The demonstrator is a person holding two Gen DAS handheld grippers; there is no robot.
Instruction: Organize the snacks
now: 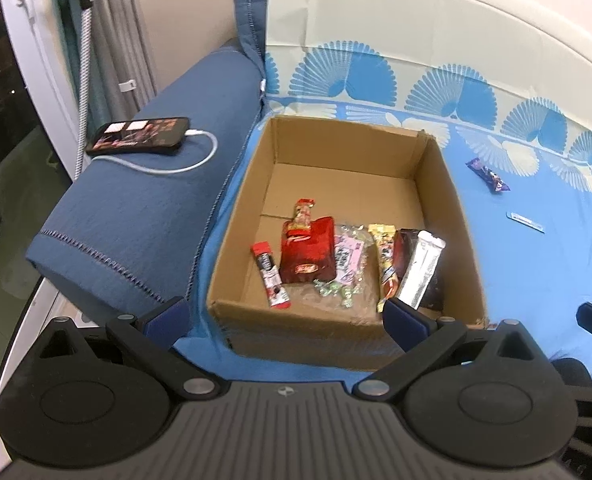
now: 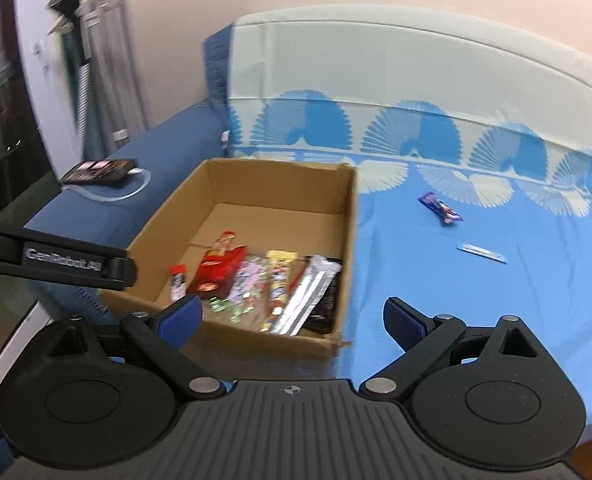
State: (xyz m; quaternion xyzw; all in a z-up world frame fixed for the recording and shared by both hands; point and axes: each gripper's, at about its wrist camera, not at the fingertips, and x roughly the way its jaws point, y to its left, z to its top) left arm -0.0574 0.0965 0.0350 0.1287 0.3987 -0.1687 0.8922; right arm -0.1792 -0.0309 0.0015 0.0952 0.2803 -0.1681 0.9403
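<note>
At the bottom of the left wrist view, the left gripper (image 1: 286,312) has its blue-padded jaws spread wide and empty, hovering over the near wall of the open brown cardboard box (image 1: 296,332). The right gripper (image 2: 292,320), low in its own view, is likewise parted and carries nothing.

Inside the box, along its near edge, lie a red stick sachet (image 1: 270,276), a dark red pouch (image 1: 308,252), a clear bag of pink and green sweets (image 1: 346,264), a yellow wrapped bar (image 1: 386,264) and a silver wrapper (image 1: 422,272).

At the right of the frame, well apart from the box, a small purple candy wrapper (image 1: 488,176) and a thin pale blue strip packet (image 1: 526,222) lie on the light blue patterned sheet (image 1: 536,280).

Most snacks look packed; those two seem to remain.
</note>
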